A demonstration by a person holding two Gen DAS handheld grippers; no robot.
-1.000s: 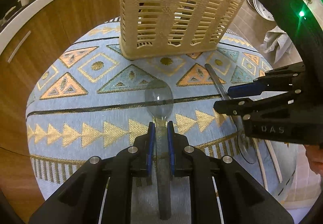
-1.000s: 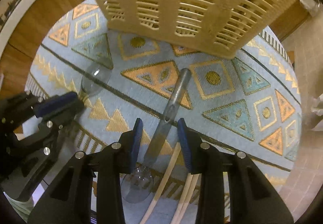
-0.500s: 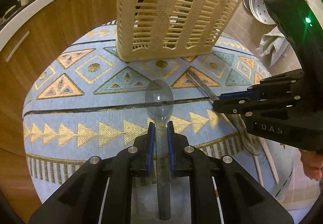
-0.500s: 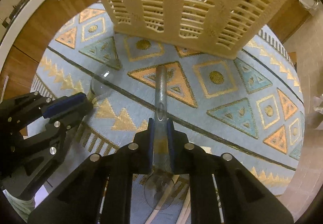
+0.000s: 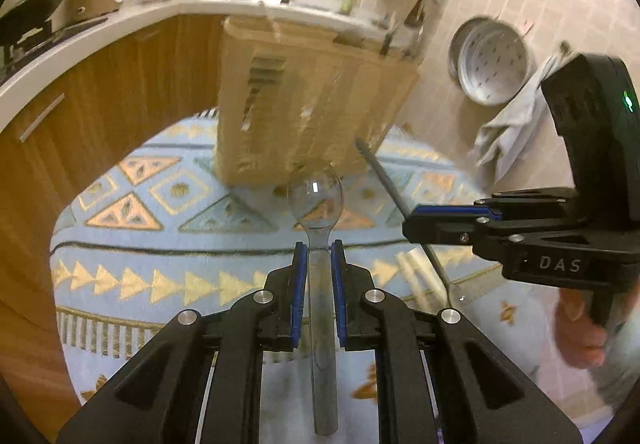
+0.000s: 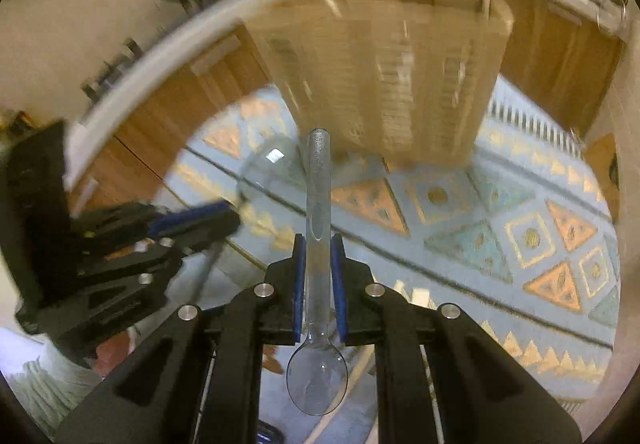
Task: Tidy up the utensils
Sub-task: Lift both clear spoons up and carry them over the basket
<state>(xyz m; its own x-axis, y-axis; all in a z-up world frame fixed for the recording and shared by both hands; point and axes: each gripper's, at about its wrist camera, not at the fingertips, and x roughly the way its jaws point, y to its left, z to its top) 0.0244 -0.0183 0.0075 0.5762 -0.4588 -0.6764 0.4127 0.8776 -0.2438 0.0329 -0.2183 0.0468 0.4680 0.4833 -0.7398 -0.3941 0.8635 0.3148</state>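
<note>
My left gripper (image 5: 319, 249) is shut on the neck of a clear plastic spoon (image 5: 316, 196), bowl pointing forward, lifted above the patterned cloth (image 5: 132, 276). My right gripper (image 6: 318, 244) is shut on the handle of a second clear plastic spoon (image 6: 318, 172), handle pointing forward and bowl hanging back between the arms. A slotted beige plastic basket (image 5: 304, 104) stands upright on the cloth just ahead of both spoons. In the left wrist view the right gripper (image 5: 416, 220) sits at the right with its spoon handle slanting up toward the basket.
Pale wooden chopsticks (image 5: 420, 276) lie on the cloth under the right gripper. Wooden cabinets with a white counter (image 5: 100, 32) curve behind, bearing pots and a sink tap. A metal pan (image 5: 490, 68) and a grey towel (image 5: 508, 132) hang on the tiled wall.
The right gripper's jaws closed on the second spoon's handle and lifted it off the cloth. Both grippers rose and tilted up, bringing the basket's top and the counter into view.
</note>
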